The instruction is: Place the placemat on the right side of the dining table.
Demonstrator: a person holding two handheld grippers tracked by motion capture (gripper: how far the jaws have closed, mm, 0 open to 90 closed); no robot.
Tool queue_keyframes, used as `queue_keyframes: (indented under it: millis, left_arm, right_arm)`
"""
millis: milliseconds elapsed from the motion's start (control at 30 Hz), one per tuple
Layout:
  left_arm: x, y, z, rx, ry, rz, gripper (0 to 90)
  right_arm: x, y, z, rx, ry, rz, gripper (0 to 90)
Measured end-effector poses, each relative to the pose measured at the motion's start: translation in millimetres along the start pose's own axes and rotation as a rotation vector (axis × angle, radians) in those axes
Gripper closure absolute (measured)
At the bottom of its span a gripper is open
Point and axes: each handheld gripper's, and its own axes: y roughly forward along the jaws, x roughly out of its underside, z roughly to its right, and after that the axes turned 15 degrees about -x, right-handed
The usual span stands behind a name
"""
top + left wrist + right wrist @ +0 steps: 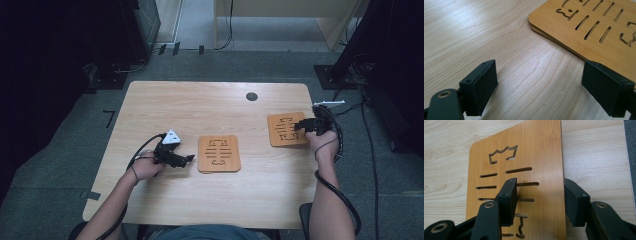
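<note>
pads of my right gripper [540,202] stand partly open astride the right-hand edge of the right board [286,129], one over its slotted face, one off its side above the table [200,105]; i see a gap at both, so nothing is held. that board lies flat near the table's right edge. left gripper [539,90] hangs wide open over bare wood just beside the middle board [219,153], empty, its far pad close to that board's near edge.

to do the pinch well, i judge i should sink the right jaws until the outer pad drops below the board's rim, keep them square to the edge, then close slowly; the board is thin and flat, so a shallow bite would likely slip.

farther out, a round cable hole [251,96] sits near the far edge, well apart from both boards. trailing cables [345,150] loop by my right wrist; they could snag a lift. nothing lies between the boards.
</note>
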Motion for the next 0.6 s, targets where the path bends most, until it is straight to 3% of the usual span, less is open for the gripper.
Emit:
queue_keyframes:
  millis: [333, 600]
  left_arm:
    - [0.0, -0.1, -0.2, -0.001, 0.004, -0.002, 12.4]
    - [-0.1, -0.1, 0.0, -0.001, 0.004, -0.002, 12.3]
  right_arm:
    - [1.5, 3.1, 6.8, -0.024, 0.027, 0.000, 49.0]
    - [2.6, 6.6, 8.3, -0.001, 0.020, -0.010, 47.8]
